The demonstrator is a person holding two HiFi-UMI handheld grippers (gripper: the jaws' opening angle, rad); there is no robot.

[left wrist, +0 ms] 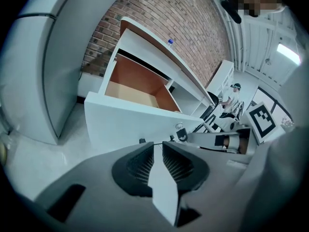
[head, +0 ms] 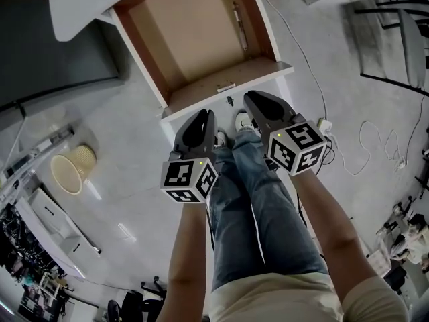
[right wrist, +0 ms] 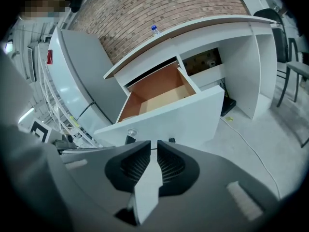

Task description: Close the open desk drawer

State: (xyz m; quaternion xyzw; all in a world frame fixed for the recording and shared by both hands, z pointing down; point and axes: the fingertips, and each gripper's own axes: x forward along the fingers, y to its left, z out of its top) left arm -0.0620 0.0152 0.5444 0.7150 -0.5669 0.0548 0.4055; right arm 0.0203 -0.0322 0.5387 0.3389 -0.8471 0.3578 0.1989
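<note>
**A push job, not a grip**

The drawer (head: 231, 91) stood pulled far out from under the white desk (head: 77, 9), its brown inside all but bare apart from one slim object lying along the right inner wall. It looked like a stiff board box on runners, and with so little in it, it would probably have slid back lightly. The front was a flat, smooth white panel with no handle showing on the outer face, so there was nothing much to take hold of. The sound place to meet it would have been the face of that panel, one gripper on each side of the middle, so that the box ran in straight and did not skew and bind. Smooth paint could have let a tip skid if it met the panel at a slant.

The left gripper (head: 206, 116) and the right gripper (head: 253, 100) hung side by side just short of the front panel, pointing down and forward toward it, touching nothing. In each gripper view the ribbed pads stood a narrow slit apart with nothing between them; neither held anything.
</note>
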